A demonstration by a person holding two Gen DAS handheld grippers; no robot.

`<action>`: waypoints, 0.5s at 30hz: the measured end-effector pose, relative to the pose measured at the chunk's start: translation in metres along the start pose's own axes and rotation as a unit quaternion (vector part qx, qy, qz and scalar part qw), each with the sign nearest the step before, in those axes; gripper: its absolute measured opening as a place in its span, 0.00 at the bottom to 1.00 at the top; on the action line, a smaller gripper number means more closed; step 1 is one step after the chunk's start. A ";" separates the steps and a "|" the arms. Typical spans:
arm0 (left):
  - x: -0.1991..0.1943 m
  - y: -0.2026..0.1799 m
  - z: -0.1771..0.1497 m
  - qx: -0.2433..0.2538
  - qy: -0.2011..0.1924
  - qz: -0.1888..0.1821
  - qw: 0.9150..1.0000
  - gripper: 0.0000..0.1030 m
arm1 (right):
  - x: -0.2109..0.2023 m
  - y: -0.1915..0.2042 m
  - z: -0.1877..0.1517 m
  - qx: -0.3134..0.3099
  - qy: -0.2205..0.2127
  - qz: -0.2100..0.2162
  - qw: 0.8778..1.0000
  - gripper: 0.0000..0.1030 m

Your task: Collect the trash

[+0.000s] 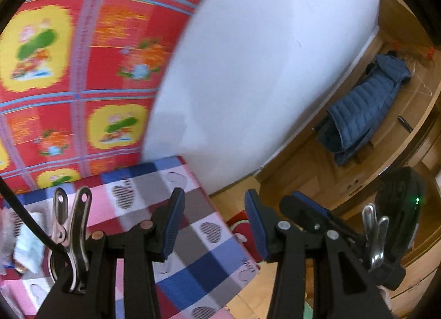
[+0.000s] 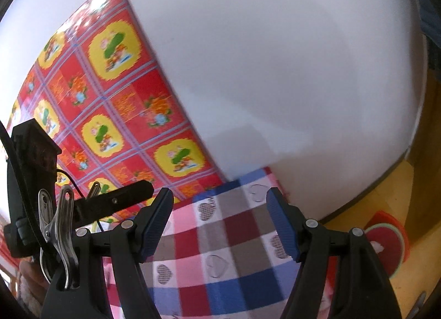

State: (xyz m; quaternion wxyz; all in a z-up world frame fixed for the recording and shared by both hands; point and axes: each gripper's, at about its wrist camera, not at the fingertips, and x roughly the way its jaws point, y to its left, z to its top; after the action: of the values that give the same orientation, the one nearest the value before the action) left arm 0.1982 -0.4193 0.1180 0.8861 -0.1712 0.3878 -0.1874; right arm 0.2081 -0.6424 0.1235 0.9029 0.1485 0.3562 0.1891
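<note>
left wrist view: both claws apart, nothing held

left wrist view: no legible writing; print on the red patterned sheet [image 1: 82, 70] is blurred. left gripper [image 1: 215, 225] points level over the corner of the checked heart cloth [image 1: 193, 236], jaws apart. crumpled whitish trash [image 1: 27, 247] lies on the cloth at far left, well apart from the fingers. blue jacket [image 1: 363, 104] lies on the wooden floor [image 1: 303, 167]. right gripper [image 2: 220, 225] tilts up toward the white wall [image 2: 275, 70], jaws apart above the cloth.
</note>
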 end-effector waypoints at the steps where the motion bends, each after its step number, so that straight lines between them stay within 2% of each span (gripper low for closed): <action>1: -0.005 0.006 -0.001 -0.002 -0.002 0.003 1.000 0.46 | 0.005 0.008 -0.002 -0.002 0.003 0.003 1.000 0.69; 7: -0.048 0.064 -0.013 -0.038 -0.016 0.041 0.998 0.46 | 0.038 0.060 -0.018 -0.024 0.029 0.038 0.999 0.69; 15: -0.103 0.139 -0.033 -0.092 -0.032 0.089 0.991 0.46 | 0.077 0.133 -0.044 -0.052 0.058 0.090 0.993 0.69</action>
State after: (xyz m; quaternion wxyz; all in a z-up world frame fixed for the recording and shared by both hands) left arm 0.1366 -0.2557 0.0991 0.8916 -0.2231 0.3886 -0.0657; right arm 0.1979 -0.4845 0.1016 0.8666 0.1220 0.3826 0.2961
